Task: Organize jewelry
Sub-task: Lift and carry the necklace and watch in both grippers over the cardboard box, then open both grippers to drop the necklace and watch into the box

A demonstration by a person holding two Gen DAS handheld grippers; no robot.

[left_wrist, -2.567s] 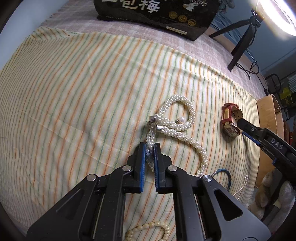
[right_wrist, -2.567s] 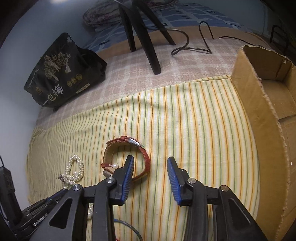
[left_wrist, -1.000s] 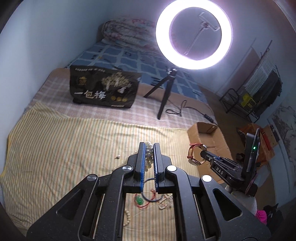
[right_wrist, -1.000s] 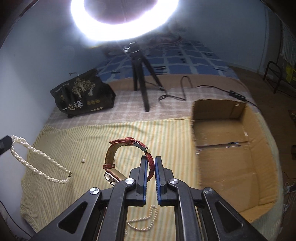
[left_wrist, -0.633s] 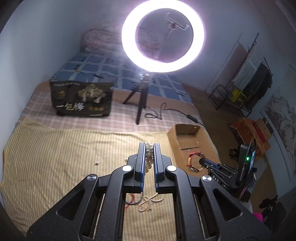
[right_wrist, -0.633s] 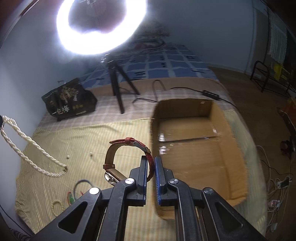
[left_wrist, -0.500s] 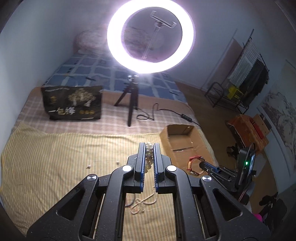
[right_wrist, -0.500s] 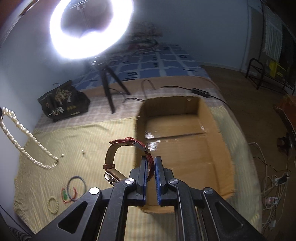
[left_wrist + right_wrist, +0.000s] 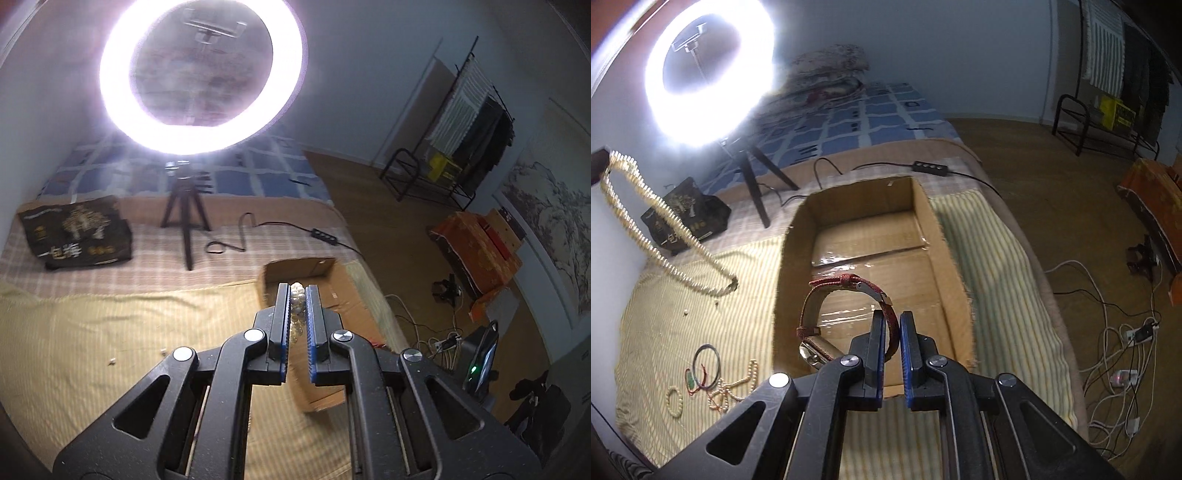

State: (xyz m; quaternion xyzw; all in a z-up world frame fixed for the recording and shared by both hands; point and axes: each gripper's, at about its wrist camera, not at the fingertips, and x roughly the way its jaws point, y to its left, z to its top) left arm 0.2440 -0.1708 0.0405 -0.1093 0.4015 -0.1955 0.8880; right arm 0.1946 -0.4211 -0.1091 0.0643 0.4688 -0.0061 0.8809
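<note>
My left gripper [image 9: 297, 295] is shut on a white pearl necklace [image 9: 296, 300] and holds it high above the bed, near the open cardboard box [image 9: 340, 284]. In the right wrist view the necklace [image 9: 657, 236] hangs in a long loop at the left, left of the box. My right gripper [image 9: 889, 325] is shut on the strap of a red-strapped watch [image 9: 827, 310] and holds it above the near part of the box [image 9: 945, 266].
Several bracelets and bead strands [image 9: 713, 376] lie on the yellow striped cloth [image 9: 701, 317], with loose pearls [image 9: 112, 362]. A ring light on a tripod [image 9: 199, 74], a black bag [image 9: 77, 232], and a cable with switch [image 9: 929, 166] are behind the box.
Both grippers rose from the cloth with their items and swung right towards the box. The watch now hangs over the box and the necklace nears its left side.
</note>
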